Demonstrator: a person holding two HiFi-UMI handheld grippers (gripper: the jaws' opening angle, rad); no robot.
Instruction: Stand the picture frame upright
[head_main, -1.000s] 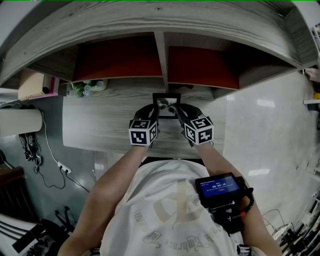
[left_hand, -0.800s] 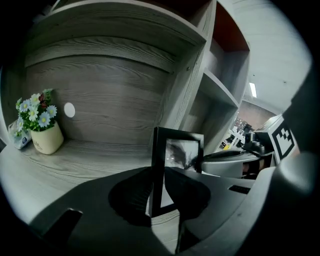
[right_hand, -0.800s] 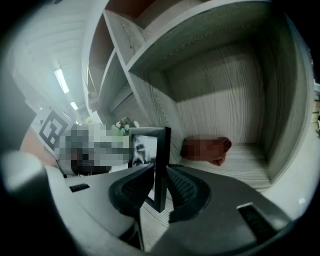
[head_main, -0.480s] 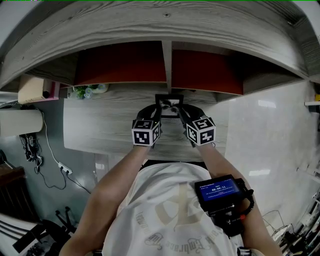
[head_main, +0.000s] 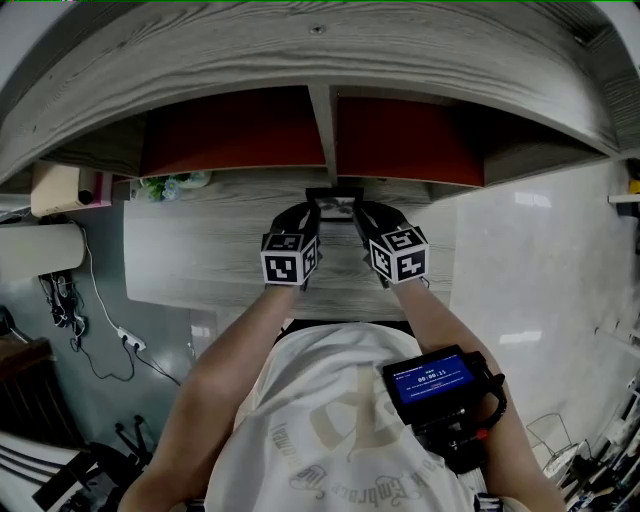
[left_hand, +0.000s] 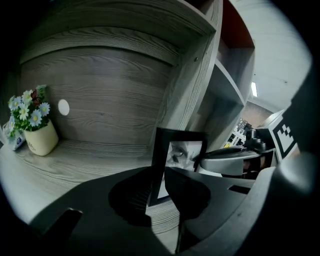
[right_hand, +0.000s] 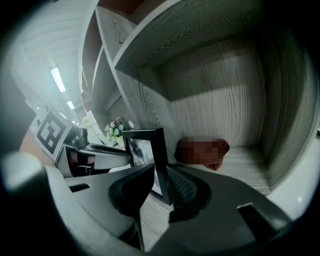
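Note:
A black picture frame (head_main: 335, 193) stands nearly upright on the grey wood desk (head_main: 200, 255), close under the shelf divider (head_main: 322, 120). From the head view only its top edge shows. My left gripper (head_main: 312, 213) is shut on the frame's left edge. In the left gripper view the picture frame (left_hand: 179, 152) rises between the dark jaws of my left gripper (left_hand: 159, 186). My right gripper (head_main: 358, 213) is shut on the opposite edge. The right gripper view shows the picture frame (right_hand: 146, 150) upright, held by my right gripper (right_hand: 160, 189).
A small pot of flowers (left_hand: 34, 125) stands at the desk's back left, also visible as the flower pot (head_main: 165, 182). Red-backed shelf compartments (head_main: 235, 130) hang over the desk. A box (head_main: 58, 188) sits at far left. A screen device (head_main: 432, 378) is strapped to the right forearm.
The frame has tipped up from leaning with its face showing to nearly upright. Both grippers have moved with it a little toward the shelf back.

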